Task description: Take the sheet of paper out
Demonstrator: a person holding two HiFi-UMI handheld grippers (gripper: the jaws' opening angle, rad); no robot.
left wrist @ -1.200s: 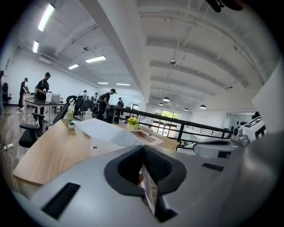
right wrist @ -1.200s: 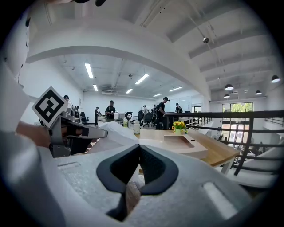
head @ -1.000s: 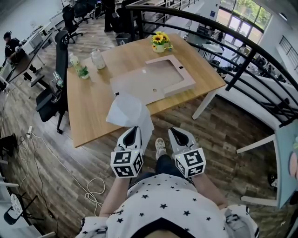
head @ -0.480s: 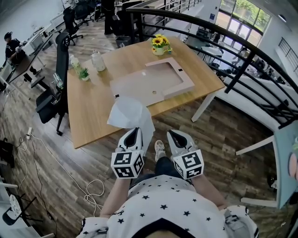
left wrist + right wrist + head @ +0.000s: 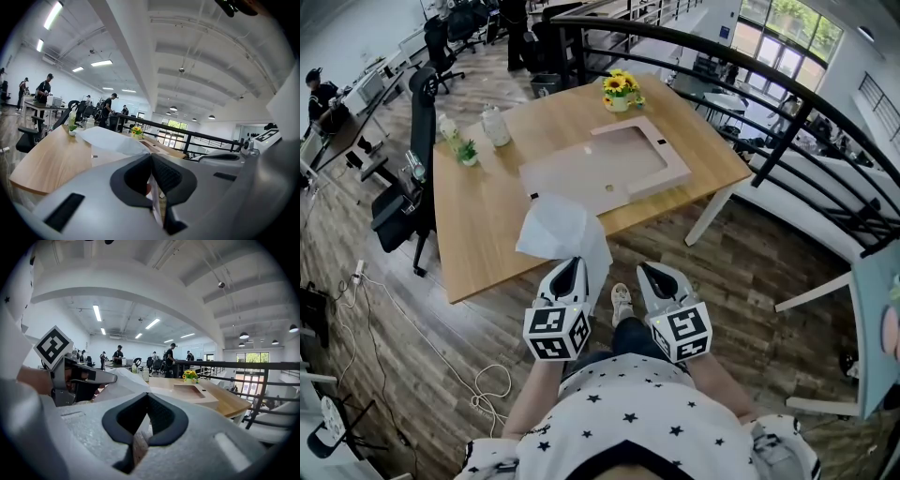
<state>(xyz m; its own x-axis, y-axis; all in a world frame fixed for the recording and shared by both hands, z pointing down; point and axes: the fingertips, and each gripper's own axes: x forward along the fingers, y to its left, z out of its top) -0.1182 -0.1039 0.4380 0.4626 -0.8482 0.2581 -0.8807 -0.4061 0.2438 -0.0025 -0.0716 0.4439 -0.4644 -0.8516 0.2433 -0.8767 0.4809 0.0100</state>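
Observation:
A white sheet of paper [image 5: 562, 230] billows up over the near edge of the wooden table [image 5: 478, 216]. Its lower corner runs down into my left gripper [image 5: 572, 264], which is shut on it. In the left gripper view the paper [image 5: 112, 138] rises beyond the jaws, and a thin edge of it is pinched between the pads of that gripper [image 5: 151, 158]. My right gripper [image 5: 645, 269] hangs beside it, shut with nothing held. From the right gripper view, its closed gripper [image 5: 146, 398] has the paper [image 5: 126, 380] and the left gripper [image 5: 70, 376] off to its left.
A flat pinkish cardboard frame [image 5: 619, 155] lies on the table's middle. A pot of yellow flowers [image 5: 621, 86], a jar [image 5: 495, 122] and a small plant [image 5: 467, 150] stand at the back. An office chair [image 5: 412, 178] is left, a black railing [image 5: 787, 122] right, a cable [image 5: 492, 380] on the floor.

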